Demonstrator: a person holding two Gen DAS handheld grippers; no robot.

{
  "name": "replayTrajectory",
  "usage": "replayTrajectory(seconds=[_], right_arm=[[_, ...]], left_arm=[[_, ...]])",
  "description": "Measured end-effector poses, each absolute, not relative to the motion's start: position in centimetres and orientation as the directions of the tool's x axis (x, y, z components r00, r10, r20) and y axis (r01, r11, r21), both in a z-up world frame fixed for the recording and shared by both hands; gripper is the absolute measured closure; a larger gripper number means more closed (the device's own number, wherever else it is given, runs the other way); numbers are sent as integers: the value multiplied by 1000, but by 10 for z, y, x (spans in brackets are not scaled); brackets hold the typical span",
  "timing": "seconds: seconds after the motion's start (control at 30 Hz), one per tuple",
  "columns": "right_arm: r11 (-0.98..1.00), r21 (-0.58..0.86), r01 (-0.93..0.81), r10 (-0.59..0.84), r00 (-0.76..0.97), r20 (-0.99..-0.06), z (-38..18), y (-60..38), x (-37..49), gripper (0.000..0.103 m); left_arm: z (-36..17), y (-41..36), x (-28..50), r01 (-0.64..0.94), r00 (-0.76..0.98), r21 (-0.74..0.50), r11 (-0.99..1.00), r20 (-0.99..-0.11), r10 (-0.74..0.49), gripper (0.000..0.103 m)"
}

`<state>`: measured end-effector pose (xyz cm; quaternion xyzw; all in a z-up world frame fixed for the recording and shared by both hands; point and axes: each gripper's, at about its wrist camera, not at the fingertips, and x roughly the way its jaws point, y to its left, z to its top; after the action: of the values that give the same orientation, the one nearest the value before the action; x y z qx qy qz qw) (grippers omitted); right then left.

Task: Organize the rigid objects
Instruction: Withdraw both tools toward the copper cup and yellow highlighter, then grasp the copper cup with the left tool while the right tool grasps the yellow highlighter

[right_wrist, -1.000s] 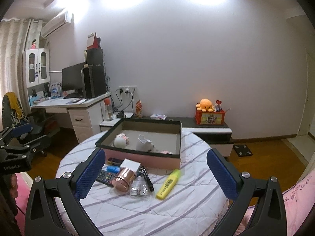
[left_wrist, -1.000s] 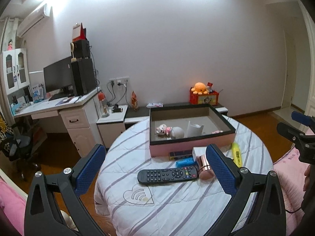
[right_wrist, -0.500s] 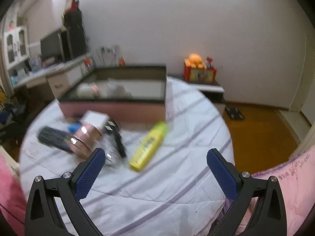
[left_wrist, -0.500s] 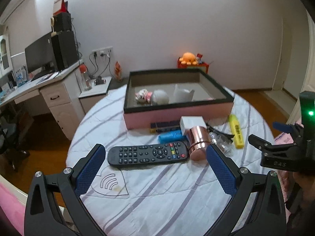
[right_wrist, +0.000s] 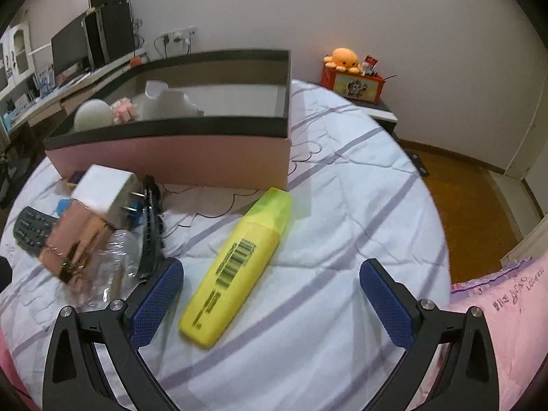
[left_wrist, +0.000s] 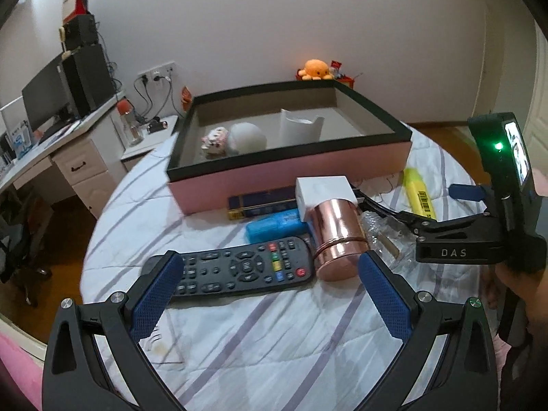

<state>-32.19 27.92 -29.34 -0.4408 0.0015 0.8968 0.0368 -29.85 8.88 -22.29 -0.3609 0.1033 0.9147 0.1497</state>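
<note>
On the left of the round tabletop, the left gripper hovers low with its fingers spread wide and holding nothing; the black remote control lies just beyond them, its long axis running across the gap from the left finger toward the right one, so those fingers would need to turn to close over its narrow width. Touching the remote's right end is a copper cup on its side, with a blue case, a dark flat box and a white charger plug packed close behind it, all just in front of the pink storage box, which already holds 3 pale items. Further right, the right gripper also has its fingers wide and empty. The yellow highlighter lies straight ahead of it, nearer its left finger, its long axis slanting from near-left to far-right with the cap pointing toward the box corner. Judging by this, the right hand is the nearer one to the highlighter, and closing across its barrel looks like the likely next pick, with the box just beyond.
</note>
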Motion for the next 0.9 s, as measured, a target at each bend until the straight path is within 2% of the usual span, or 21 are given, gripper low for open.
replayTrajectory(seconds=[0.1, 0.17, 0.2, 0.27, 0.33, 0.37, 0.43, 0.57, 0.67, 0.73, 0.8, 0.9], right_arm=[[-999, -6, -53, 38, -623, -781, -293, 284, -323, 5], [-999, 8, -48, 24, -636, -771, -291, 291, -320, 26], [-999, 14, -50, 21, -636, -771, -291, 295, -320, 30], [-999, 24, -48, 13, -643, -765, -289, 299, -319, 49], [-998, 40, -46, -1, -645, -764, -289, 304, -319, 55], [-998, 51, -41, -12, -646, -764, -289, 306, -320, 56], [-998, 58, -30, -25, -650, -760, -289, 307, -320, 56], [-998, 67, -21, -37, -658, -753, -291, 308, -322, 56], [-998, 66, -17, -38, -660, -750, -291, 307, -325, 55], [-998, 67, -17, -39, -662, -748, -291, 308, -327, 55], [-998, 64, -13, -39, -662, -748, -291, 307, -328, 54], [-998, 65, -6, -45, -663, -748, -292, 309, -329, 53]], left_arm=[[-229, 104, -305, -370, -681, 85, -925, -702, 208, 0], [-233, 114, -307, -380, -676, 86, -921, -706, 213, 0], [-234, 117, -309, -379, -674, 86, -921, -707, 212, 0], [-235, 122, -312, -372, -679, 88, -924, -704, 207, 0], [-237, 126, -316, -363, -678, 83, -928, -706, 202, 1], [-238, 127, -318, -353, -677, 78, -932, -709, 197, 3], [-241, 128, -322, -347, -668, 82, -934, -721, 185, 12], [-245, 126, -327, -354, -648, 56, -933, -734, 202, 17], [-246, 132, -329, -369, -635, 59, -928, -745, 205, 28], [-251, 143, -329, -405, -613, 84, -911, -764, 202, 43], [-253, 147, -329, -417, -602, 78, -906, -770, 211, 52], [-254, 151, -328, -428, -603, 99, -898, -772, 202, 54]])
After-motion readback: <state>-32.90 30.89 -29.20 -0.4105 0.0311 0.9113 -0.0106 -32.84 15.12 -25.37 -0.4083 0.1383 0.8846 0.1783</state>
